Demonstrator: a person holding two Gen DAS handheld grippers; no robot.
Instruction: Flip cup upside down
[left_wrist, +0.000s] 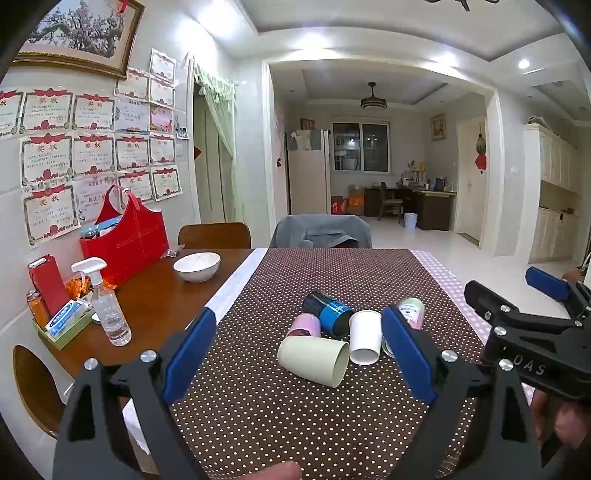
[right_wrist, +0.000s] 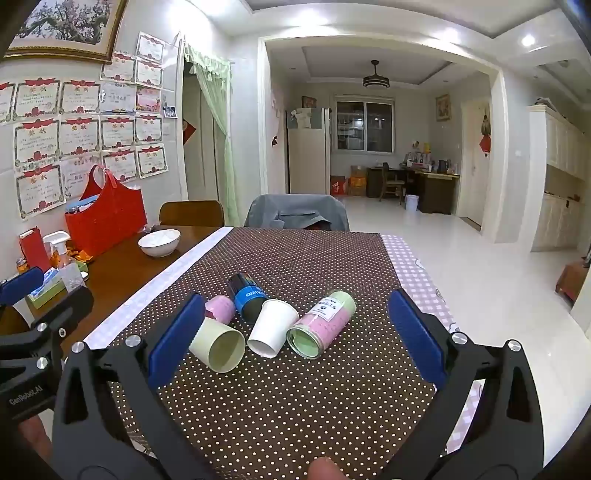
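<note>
Several cups lie on their sides on the brown dotted cloth (left_wrist: 280, 413): a pale green cup (left_wrist: 314, 362) (right_wrist: 218, 345), a white paper cup (left_wrist: 365, 338) (right_wrist: 272, 326), a pink cup (left_wrist: 304, 325) (right_wrist: 220, 308), a blue-and-black cup (left_wrist: 328, 312) (right_wrist: 248, 293) and a pink-and-green cup (left_wrist: 412, 310) (right_wrist: 323, 323). My left gripper (left_wrist: 297, 350) is open, above the cloth just short of the cups. My right gripper (right_wrist: 291, 328) is open too, its blue pads either side of the group. Each gripper shows in the other's view, the right one (left_wrist: 532, 328) and the left one (right_wrist: 37, 332).
On the bare wood table (left_wrist: 162, 299) to the left stand a white bowl (left_wrist: 197, 266), a spray bottle (left_wrist: 107, 306), a red bag (left_wrist: 127, 240) and a tray of small boxes (left_wrist: 62, 325). Chairs (left_wrist: 321, 230) stand at the far edge. A checked cloth (left_wrist: 454, 288) edges the right side.
</note>
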